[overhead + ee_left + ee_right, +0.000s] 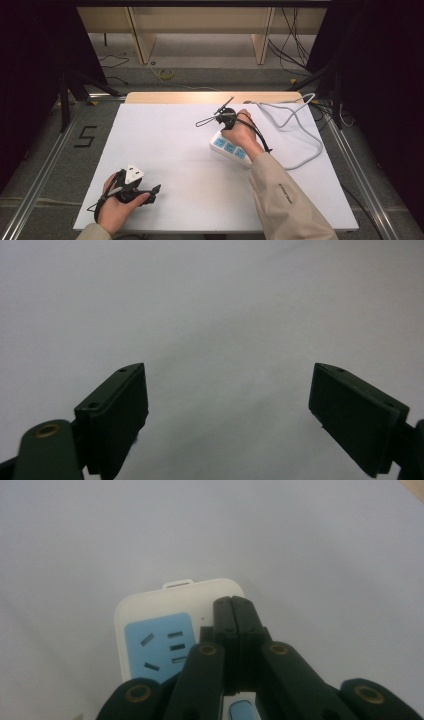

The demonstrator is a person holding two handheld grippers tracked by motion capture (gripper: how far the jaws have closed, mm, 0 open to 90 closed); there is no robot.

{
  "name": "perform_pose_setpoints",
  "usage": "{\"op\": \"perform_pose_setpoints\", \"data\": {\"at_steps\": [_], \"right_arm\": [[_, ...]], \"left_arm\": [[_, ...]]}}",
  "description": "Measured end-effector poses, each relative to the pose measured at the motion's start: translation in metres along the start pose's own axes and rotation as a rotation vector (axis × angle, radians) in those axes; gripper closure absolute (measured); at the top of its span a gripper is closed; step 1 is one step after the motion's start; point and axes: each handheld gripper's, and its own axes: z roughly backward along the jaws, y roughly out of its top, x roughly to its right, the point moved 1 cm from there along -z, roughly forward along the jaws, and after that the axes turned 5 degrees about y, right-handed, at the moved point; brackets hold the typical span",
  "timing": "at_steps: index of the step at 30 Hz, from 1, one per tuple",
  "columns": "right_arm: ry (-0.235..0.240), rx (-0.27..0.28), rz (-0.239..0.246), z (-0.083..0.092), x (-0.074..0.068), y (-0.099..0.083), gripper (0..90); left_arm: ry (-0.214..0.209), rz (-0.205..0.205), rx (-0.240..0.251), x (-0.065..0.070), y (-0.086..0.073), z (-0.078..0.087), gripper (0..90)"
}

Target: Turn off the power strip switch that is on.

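Pressing closed right gripper (234, 605) straight down on white plastic power strip (145, 610) beside its blue socket; left gripper (227, 400) open, well apart

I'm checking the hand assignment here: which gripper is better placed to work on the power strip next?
Right. The right gripper hangs shut directly over the power strip, near its blue switch. The left gripper sits open over bare table, far away.
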Motion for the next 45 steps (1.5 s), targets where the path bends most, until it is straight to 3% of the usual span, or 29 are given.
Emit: {"op": "perform_pose_setpoints", "data": {"at_steps": [45], "right_arm": [[-0.024,-0.013,-0.012,-0.0041,-0.0026,-0.0009,90.0]], "left_arm": [[0.002,-0.001,-0.002,0.0001,-0.0002,-0.0005,15.7]]}}
